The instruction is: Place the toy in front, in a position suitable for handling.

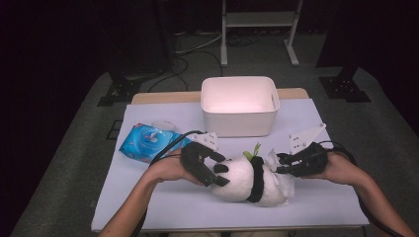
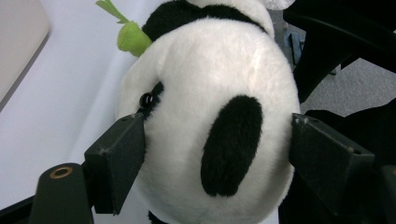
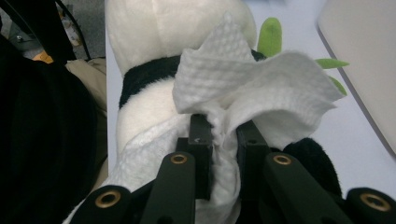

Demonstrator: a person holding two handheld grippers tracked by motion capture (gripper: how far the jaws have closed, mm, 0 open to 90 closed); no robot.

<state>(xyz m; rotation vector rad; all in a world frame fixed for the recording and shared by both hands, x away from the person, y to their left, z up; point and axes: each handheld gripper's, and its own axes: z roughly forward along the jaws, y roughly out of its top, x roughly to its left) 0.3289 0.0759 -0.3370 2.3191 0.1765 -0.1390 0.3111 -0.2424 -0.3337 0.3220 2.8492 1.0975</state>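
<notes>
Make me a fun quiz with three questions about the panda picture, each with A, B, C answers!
1. Where is the white bin?
A. behind the panda toy
B. on the floor
C. under the table

2. What colour is the leaf on the panda?
A. red
B. green
C. blue

3. What does the right gripper hold?
A. a spoon
B. nothing
C. a white wipe

Answers:
1 A, the bin stands on the table farther back than the panda.
2 B, the leaf by its head is bright green.
3 C, the jaws pinch the crumpled wipe against the panda.
</notes>
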